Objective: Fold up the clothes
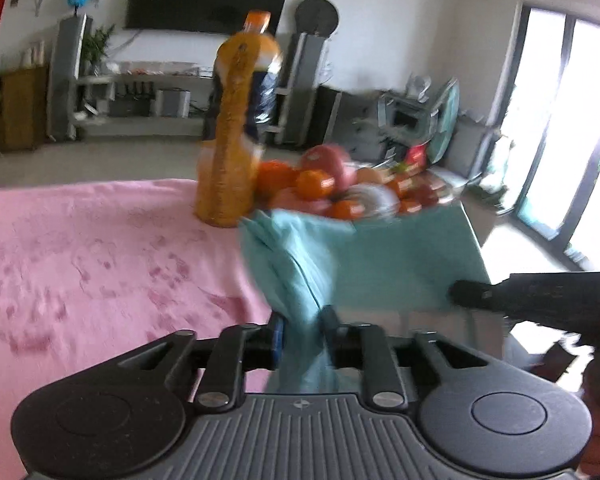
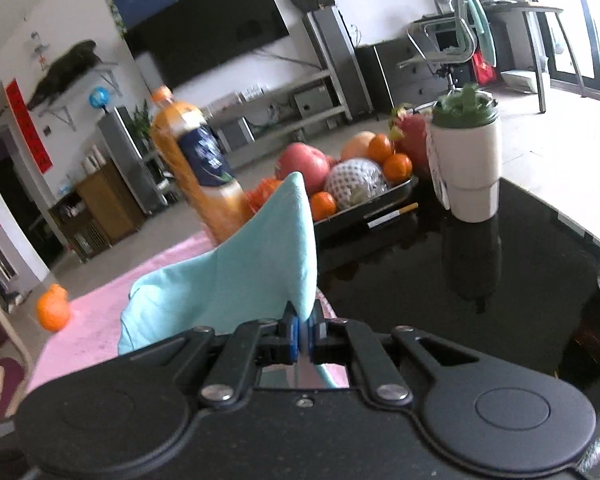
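Teal cloth held taut above a pink cloth that covers the near part of the table. In the left wrist view the garment's long axis runs roughly left to right across the frame, from the left gripper toward the right gripper, which enters from the right edge as a dark, blurred shape touching the cloth's lower right corner. A bunched fold of the fabric drops from the upper left of the garment down into the left gripper, whose fingers are drawn close together and clamped on that fold, with cloth filling the narrow gap between them.

In the right wrist view the teal cloth rises from the right gripper as a pointed flap, its tip directed upward and slightly left, while the rest of the garment sags away to the left over the pink cloth. The fingers here are nearly together, pinching a thin edge of the fabric between their blue pads.

Behind the garment stand an orange drink bottle, a tray of fruit and a white cup with a green lid, the latter two on the bare black table top. A lone orange fruit lies at the far left edge of the pink cloth
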Demonstrator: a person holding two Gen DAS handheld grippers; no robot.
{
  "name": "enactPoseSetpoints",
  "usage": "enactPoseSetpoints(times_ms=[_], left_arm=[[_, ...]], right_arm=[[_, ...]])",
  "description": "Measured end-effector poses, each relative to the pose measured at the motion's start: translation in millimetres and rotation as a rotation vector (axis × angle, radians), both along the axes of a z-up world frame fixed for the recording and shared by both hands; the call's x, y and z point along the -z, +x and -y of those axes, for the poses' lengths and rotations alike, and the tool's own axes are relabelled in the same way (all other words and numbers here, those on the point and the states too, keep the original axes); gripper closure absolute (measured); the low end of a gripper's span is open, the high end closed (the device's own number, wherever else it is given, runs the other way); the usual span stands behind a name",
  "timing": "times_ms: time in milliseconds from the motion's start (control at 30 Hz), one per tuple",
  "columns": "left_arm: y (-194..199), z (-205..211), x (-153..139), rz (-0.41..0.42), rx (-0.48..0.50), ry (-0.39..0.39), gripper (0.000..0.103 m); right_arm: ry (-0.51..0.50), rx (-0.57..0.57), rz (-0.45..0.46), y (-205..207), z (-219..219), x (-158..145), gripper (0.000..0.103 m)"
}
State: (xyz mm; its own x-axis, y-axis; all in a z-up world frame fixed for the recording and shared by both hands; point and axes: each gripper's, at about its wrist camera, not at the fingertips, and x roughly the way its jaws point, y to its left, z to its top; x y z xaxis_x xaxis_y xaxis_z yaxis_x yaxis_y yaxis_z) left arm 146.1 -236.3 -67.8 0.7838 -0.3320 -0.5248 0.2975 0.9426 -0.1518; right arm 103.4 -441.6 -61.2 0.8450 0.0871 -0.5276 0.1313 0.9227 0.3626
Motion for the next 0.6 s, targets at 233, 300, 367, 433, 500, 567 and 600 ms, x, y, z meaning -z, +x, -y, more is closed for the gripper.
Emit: enactPoseSetpoints(times_ms=[233,300,367,433,500,567,600], left_arm=[[8,-47,9,-0.150,-0.059,-0.054,0.074],[-5,-47,7,-0.177,-0.013,-0.054,0.074],[-15,-38,6,-0.212,0.052,-0.051,0.075],[-22,-25,7,-0.227,0.109,-0.012,0.075],[-24,-11,17,-0.269,0.153,0.045,0.074],[-24,-2,31,-0.345,0.182,0.080,0.075],[-25,-1,35,-0.376,0.187,0.091,0.075]], right_arm=[[0.119,0.088,-0.078,-3,23,18,0.053],[0.169,0.103,-0.104,-11,25,22,0.053],[0.216,0.109,-0.133,-19,23,25,0.054],[0.212,0.098,-0.178,-22,14,31,0.069],[0.155,0.087,-0.217,-28,0,34,0.086],[0.123,0.078,-0.261,-35,-10,41,0.086],[0.107,0.080,-0.296,-37,-14,46,0.086]])
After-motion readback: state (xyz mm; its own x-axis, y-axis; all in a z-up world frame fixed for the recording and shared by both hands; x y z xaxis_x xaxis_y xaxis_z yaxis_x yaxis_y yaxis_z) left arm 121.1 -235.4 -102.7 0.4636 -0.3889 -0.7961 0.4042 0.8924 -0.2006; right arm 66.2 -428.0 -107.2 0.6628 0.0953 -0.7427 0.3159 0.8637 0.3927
